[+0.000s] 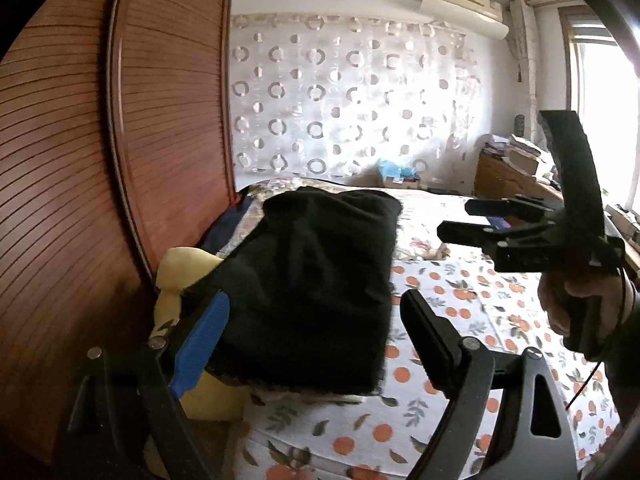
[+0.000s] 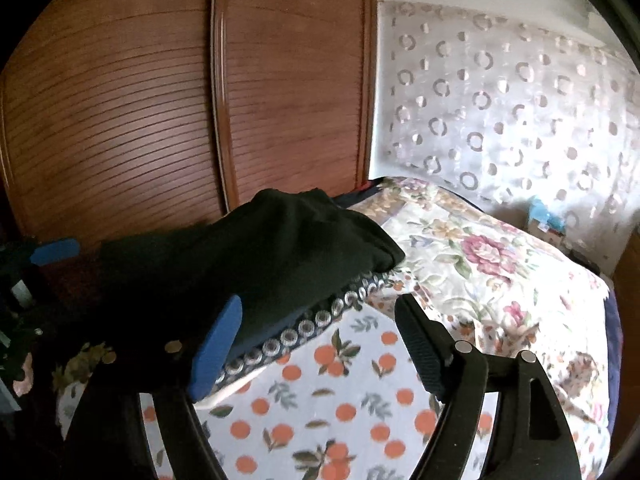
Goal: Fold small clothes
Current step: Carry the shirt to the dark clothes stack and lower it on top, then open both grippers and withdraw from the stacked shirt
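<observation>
Big orange-print bedsheet [image 1: 460, 304] fills the bed, and at ten o'clock on it sits the black garment [image 1: 312, 280], folded into a tidy rectangle atop a small stack beside the wooden wardrobe [image 1: 80, 160]. Left gripper [image 1: 320, 340] is spread wide with nothing pinched; right gripper [image 2: 320, 344] at three o'clock likewise gapes empty. This piece looks done; whether more clothes wait, can't tell.

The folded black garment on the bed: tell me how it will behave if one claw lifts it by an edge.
The black garment is probably floppy: its surface shows soft creases and sagging corners. Lifted by one edge, it would likely unfold and droop. It looks light, lying on other fabric without flattening it much.
</observation>
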`<state>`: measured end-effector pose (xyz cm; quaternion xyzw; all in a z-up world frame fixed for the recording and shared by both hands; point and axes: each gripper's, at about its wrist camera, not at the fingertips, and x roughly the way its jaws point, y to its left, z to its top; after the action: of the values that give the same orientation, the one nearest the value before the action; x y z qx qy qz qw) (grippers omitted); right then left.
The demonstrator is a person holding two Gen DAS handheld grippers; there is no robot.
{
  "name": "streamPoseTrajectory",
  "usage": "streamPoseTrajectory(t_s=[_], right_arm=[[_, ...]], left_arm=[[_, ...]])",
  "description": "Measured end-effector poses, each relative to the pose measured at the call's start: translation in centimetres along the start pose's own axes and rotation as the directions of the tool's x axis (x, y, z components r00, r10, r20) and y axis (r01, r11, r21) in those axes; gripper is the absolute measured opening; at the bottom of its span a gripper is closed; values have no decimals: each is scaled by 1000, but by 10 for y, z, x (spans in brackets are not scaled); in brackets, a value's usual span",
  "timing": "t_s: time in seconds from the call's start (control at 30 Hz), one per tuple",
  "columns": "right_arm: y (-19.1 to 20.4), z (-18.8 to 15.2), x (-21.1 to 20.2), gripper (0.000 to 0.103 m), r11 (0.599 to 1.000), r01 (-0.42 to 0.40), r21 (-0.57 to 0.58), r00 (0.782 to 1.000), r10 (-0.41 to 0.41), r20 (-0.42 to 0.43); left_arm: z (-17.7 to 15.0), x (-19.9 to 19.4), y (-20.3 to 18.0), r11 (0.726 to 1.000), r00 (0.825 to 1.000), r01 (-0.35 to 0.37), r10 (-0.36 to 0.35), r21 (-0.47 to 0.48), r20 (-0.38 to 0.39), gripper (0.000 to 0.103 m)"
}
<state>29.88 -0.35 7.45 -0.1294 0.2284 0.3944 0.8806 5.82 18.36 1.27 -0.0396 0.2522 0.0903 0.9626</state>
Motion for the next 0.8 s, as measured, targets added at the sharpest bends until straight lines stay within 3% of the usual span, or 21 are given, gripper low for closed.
streamPoseTrajectory(t_s=[0.47,0.8], right_arm=[[24,-45,-89,81,988,124,94,989,-131,72],[42,-64,-160,81,949,245,198,953,-273,131]], left_arm=[[-1,-30,-55,993,995,100,-101,70,18,88],[7,-61,-100,979,982,172,-179,108,61,88]])
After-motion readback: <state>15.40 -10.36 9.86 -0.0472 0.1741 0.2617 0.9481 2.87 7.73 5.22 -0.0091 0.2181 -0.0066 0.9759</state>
